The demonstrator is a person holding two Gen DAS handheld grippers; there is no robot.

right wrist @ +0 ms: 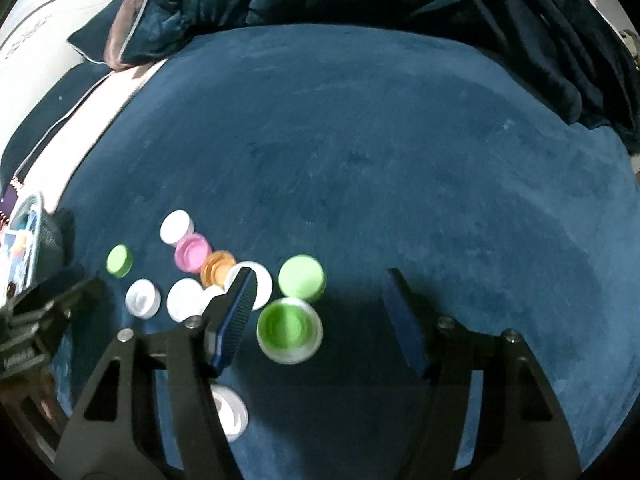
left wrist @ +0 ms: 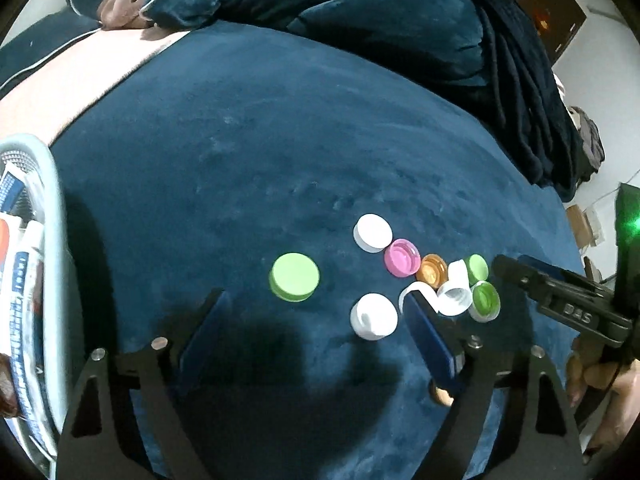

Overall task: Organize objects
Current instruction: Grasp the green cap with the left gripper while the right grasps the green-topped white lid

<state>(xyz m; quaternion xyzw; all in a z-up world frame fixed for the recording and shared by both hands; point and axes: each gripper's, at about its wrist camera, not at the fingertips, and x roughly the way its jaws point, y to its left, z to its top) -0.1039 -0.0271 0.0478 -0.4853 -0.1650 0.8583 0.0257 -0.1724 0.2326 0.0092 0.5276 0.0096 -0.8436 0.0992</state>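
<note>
"DAS" is embossed on the right gripper (left wrist: 516, 274).

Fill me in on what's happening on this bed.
A person holds a gripper in each hand over bottle caps scattered on a blue blanket. The left gripper is open above a white cap. The right gripper is open around an upturned green cap. Nothing is gripped yet. A basket sits at the left.

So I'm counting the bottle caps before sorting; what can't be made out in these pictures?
- Left wrist view: a white cap partly hidden behind the left hand-held gripper finger.
- Left wrist view: the basket is cut off by the left edge; its contents are blurred.
- Right wrist view: a pale cap half hidden under the right hand-held gripper frame.
- Right wrist view: the open green cap is motion-blurred.
</note>
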